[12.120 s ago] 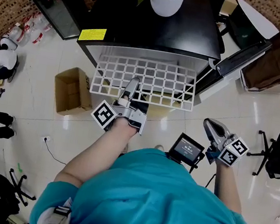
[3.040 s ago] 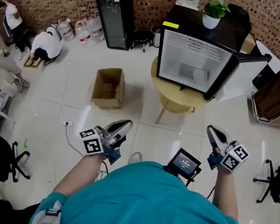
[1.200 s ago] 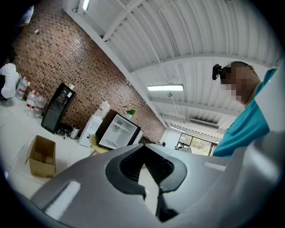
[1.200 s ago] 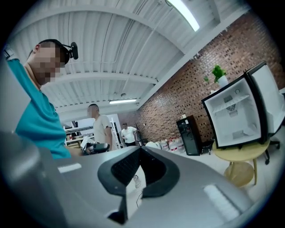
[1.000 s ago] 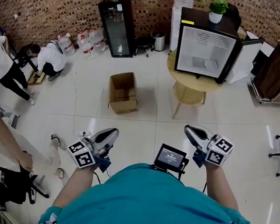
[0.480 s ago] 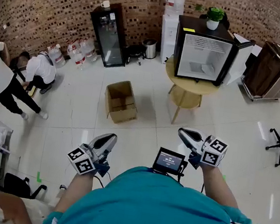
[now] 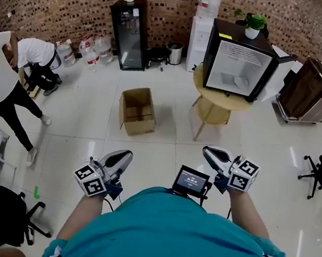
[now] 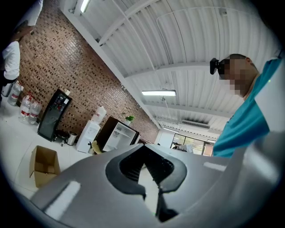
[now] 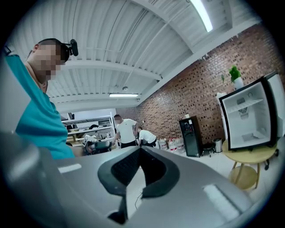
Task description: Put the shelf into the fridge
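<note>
Your left gripper (image 7: 122,158): grey, marker cube, jaws closed together, empty, near your chest.
Your right gripper (image 7: 210,154): likewise closed, empty.
Black mini fridge (image 7: 235,76): door open, on round wooden desk (image 7: 212,98), well apart from both grippers.
White wire shelf (image 7: 244,52): inside fridge, upper part.

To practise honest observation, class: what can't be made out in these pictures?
1. Fridge interior: too small in the head and right gripper views to tell whether the shelf is seated.
2. Chest screen reading: head view, too small.
3. Yellow label print: head view, too small.
</note>
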`<state>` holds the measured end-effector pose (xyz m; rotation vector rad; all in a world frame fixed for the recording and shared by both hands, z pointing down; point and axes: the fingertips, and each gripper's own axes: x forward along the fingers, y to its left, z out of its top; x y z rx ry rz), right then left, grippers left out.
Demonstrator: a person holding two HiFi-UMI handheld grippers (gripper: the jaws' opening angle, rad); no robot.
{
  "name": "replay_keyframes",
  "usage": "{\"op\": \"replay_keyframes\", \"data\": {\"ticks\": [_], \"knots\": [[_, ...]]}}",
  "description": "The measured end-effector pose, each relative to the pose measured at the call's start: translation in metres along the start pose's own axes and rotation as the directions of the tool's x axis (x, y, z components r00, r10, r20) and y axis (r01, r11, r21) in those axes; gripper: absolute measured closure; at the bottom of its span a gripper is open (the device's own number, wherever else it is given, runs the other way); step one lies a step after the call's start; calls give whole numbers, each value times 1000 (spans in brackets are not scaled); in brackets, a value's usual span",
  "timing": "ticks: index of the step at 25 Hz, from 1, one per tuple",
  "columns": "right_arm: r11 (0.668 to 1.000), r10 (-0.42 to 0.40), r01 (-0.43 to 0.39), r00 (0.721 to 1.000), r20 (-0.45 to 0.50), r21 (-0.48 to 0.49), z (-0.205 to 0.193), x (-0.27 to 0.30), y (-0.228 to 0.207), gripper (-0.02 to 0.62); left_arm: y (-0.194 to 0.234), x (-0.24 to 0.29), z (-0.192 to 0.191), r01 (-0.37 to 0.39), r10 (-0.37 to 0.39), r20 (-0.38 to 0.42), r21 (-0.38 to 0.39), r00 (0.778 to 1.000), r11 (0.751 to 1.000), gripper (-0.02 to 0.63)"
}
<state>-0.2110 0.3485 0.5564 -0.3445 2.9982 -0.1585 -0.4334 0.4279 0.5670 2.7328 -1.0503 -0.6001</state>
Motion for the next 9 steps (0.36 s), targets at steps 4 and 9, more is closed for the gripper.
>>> {"op": "replay_keyframes", "data": {"ticks": [4,9], "knots": [[1000,3,-3,1000,-6,0,-12,12,-7,595,17,-4,-11,4,-4,-1,-10,1000,1000,606],[1000,10,-10,1000,-9,1,-9,6,-19,595,14,10,-17,9,-9,-7,-8,1000,1000,606]]}}
